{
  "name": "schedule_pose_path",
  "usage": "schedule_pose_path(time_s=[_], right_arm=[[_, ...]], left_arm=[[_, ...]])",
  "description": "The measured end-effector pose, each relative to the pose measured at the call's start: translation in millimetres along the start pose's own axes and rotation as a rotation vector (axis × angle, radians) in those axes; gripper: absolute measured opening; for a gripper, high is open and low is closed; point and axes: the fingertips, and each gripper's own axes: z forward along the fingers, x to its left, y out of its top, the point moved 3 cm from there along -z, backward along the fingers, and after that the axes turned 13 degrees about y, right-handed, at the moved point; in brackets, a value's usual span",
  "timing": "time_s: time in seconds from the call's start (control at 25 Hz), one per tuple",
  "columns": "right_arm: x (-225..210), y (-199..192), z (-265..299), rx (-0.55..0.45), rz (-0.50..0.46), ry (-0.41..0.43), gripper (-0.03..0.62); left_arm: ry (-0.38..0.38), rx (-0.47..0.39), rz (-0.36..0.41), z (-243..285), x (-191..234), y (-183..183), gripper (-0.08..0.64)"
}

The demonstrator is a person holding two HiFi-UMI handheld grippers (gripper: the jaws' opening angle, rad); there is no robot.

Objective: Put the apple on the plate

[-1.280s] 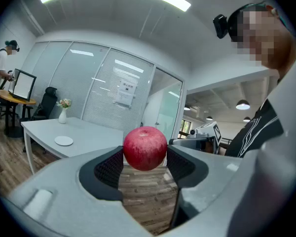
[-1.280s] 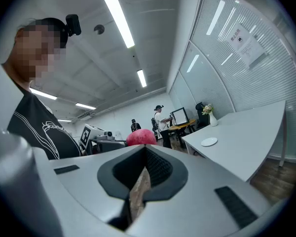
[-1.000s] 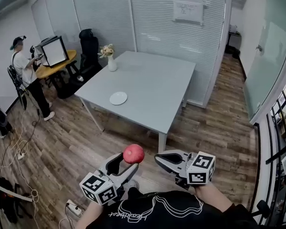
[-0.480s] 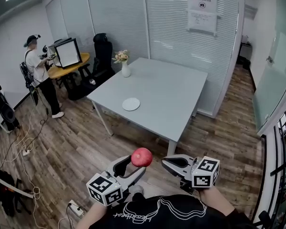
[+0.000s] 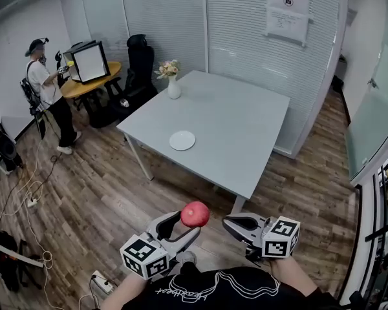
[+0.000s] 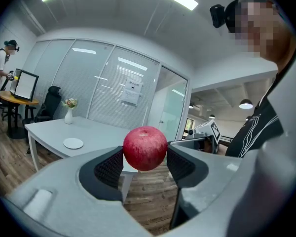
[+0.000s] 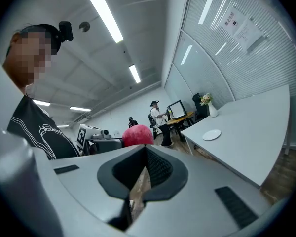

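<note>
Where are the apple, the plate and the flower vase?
apple (image 6: 145, 148), left gripper view, middle of its red skin.
plate (image 5: 182, 140), head view, its bare centre.
vase (image 5: 174, 90), head view, its white body.

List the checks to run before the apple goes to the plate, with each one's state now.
1. Round red apple clamped between the left gripper's jaws: ok.
2. Small white round plate bare, nothing on it: ok.
3. Plate within reach: not ok; the grey table stands well ahead across the wooden floor.
4. Right gripper shut, empty: ok.
5. White vase of flowers apart from the plate: ok.
</note>
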Motion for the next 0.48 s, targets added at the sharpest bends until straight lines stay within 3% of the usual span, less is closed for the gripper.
schedule_pose_path(time_s=[0.48], right_arm=[[-90,25,74,0.007,0.051,-0.076,0.008]], left_arm=[[-0.031,0.022,-0.038,59,109,22,0.281]])
